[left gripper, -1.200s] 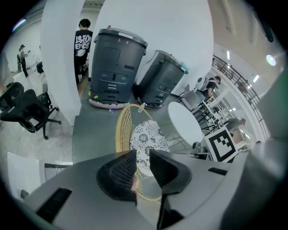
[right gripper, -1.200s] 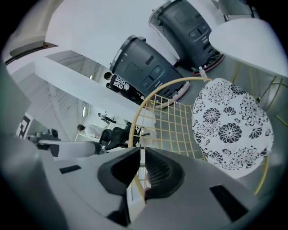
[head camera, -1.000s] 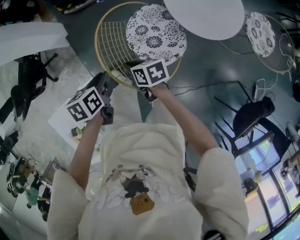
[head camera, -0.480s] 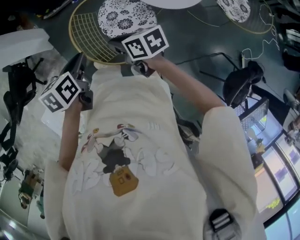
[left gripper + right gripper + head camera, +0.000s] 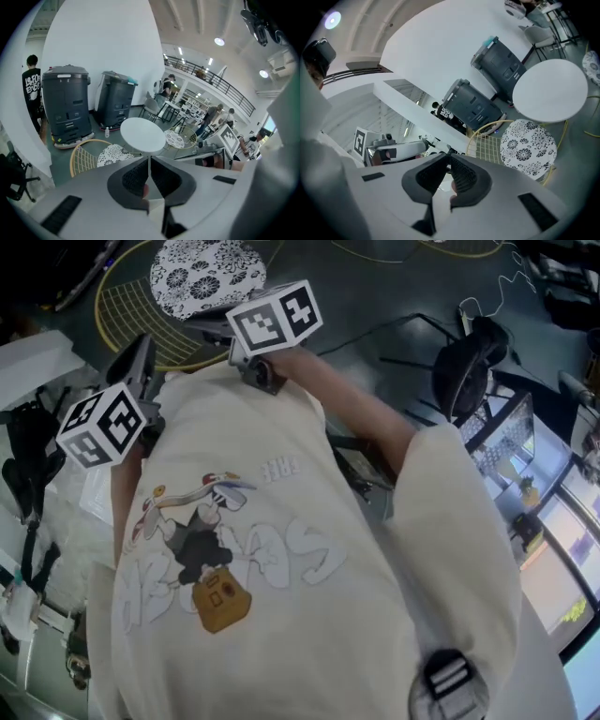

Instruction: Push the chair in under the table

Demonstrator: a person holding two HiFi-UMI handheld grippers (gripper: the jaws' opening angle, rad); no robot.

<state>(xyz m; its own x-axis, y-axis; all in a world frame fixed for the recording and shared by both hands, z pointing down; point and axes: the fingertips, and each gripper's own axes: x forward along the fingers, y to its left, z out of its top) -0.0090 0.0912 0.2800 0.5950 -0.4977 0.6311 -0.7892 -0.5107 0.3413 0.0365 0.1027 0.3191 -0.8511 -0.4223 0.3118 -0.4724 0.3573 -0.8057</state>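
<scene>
My left claw [image 5: 149, 161] is closing, nearly pinched together, with nothing in it. My right claw [image 5: 449, 157] is pressed together and empty. Both claw views show the chair [image 5: 110, 154] just beside the round white table [image 5: 143, 134]. The head view catches only the chair, upper left, and my shirt [image 5: 281, 549] fills the rest. Two dark bins [image 5: 65, 103] stand behind.

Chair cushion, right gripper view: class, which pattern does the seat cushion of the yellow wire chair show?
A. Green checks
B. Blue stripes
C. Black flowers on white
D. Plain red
C: the cushion on the yellow wire chair is white, printed all over with black flower shapes.
</scene>
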